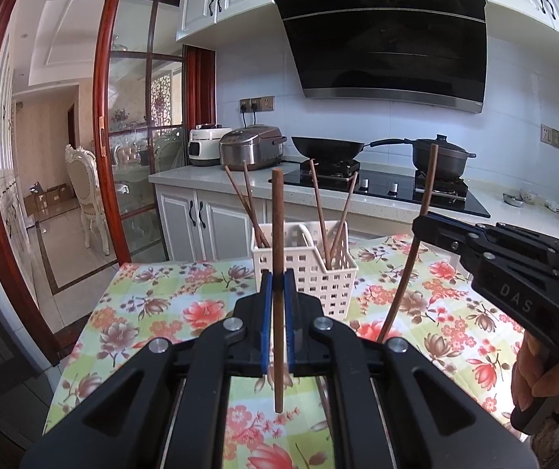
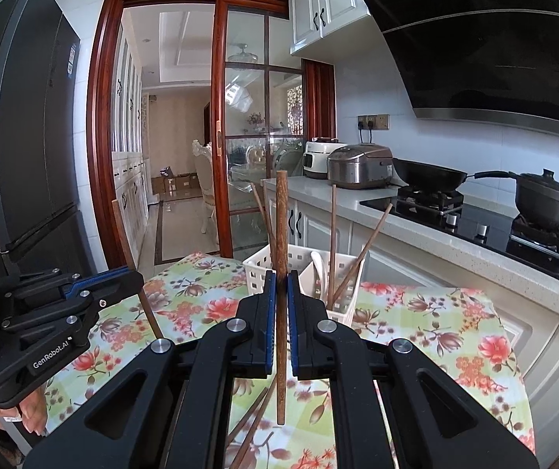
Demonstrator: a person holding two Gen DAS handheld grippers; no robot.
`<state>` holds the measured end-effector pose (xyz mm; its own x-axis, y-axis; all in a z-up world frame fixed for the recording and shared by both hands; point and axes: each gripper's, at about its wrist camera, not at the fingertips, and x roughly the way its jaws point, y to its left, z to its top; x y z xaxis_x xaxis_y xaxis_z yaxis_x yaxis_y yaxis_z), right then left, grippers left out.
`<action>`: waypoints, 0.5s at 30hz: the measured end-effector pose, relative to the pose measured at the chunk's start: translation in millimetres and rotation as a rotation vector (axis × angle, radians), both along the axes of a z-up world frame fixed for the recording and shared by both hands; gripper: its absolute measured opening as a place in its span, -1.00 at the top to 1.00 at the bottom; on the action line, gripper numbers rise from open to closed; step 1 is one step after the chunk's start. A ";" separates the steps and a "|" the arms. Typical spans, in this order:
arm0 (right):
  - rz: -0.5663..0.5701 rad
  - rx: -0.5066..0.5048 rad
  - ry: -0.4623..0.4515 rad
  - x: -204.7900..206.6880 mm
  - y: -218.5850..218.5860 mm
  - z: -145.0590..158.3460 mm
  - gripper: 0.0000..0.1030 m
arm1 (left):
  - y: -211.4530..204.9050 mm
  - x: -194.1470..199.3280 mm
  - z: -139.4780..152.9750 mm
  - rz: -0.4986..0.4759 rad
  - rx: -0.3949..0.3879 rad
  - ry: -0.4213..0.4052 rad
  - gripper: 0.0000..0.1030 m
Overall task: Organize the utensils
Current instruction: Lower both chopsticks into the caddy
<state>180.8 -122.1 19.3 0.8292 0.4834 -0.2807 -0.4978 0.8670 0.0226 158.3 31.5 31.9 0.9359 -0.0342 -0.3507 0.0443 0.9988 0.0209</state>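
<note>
A divided basket (image 1: 304,273) stands on the worktop (image 1: 162,305), chopsticks (image 1: 324,215) upright in both its compartments. Nearer the camera, each hand-held gripper carries one upright chopstick: left hand-held gripper (image 1: 278,285), right hand-held gripper (image 2: 281,285). Loose chopsticks (image 2: 252,422) lie on the worktop below the right one.

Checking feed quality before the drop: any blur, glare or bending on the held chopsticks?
Left wrist view: left gripper chopstick sharp, right-hand chopstick bowed by fisheye. Right wrist view: right gripper chopstick sharp; range hood shows reflections, no glare on the basket.
</note>
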 end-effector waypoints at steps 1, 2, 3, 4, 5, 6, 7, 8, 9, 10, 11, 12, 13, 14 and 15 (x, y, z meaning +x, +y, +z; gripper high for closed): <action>-0.001 -0.002 -0.002 3.2 1.0 1.3 0.88 | 0.5 2.3 2.1 -0.001 0.001 -0.004 0.89; -0.002 -0.003 -0.003 6.2 1.5 2.2 0.88 | 1.4 4.9 4.8 -0.003 0.003 -0.008 0.89; -0.004 -0.004 -0.004 10.1 2.1 3.3 0.88 | 1.2 7.8 6.8 -0.004 0.004 -0.011 0.89; -0.005 -0.004 -0.002 14.2 2.4 4.2 0.88 | 1.5 11.8 9.7 -0.008 0.003 -0.013 0.89; -0.005 -0.002 0.002 19.1 2.6 5.2 0.88 | 1.4 14.4 11.8 -0.011 0.001 -0.014 0.89; -0.005 -0.001 0.004 22.8 2.2 5.7 0.88 | 1.8 18.5 15.3 -0.016 -0.001 -0.016 0.89; -0.005 0.001 0.007 28.5 2.6 7.4 0.88 | 2.3 22.4 18.0 -0.019 -0.003 -0.017 0.89; -0.007 0.002 0.007 32.5 3.2 9.6 0.88 | 2.9 27.2 22.1 -0.023 -0.005 -0.018 0.89; -0.008 0.003 0.006 36.6 3.4 11.9 0.88 | 3.5 32.3 26.4 -0.026 -0.006 -0.021 0.89; -0.008 0.005 0.004 39.7 3.2 14.0 0.88 | 4.1 36.1 29.2 -0.028 -0.006 -0.023 0.89; -0.010 0.008 0.001 44.8 2.6 17.5 0.88 | 4.5 41.2 34.0 -0.029 -0.003 -0.027 0.89; -0.013 0.012 0.000 50.2 1.7 21.3 0.88 | 4.9 46.5 38.8 -0.029 0.000 -0.030 0.89; -0.014 0.018 0.000 56.0 0.5 25.1 0.88 | 5.6 51.8 43.6 -0.029 0.003 -0.033 0.89; -0.015 0.023 0.001 61.6 -0.3 28.5 0.88 | 6.5 56.4 48.4 -0.030 0.004 -0.037 0.89; -0.017 0.026 0.001 66.6 -0.6 31.9 0.88 | 7.5 60.8 52.9 -0.032 0.004 -0.040 0.89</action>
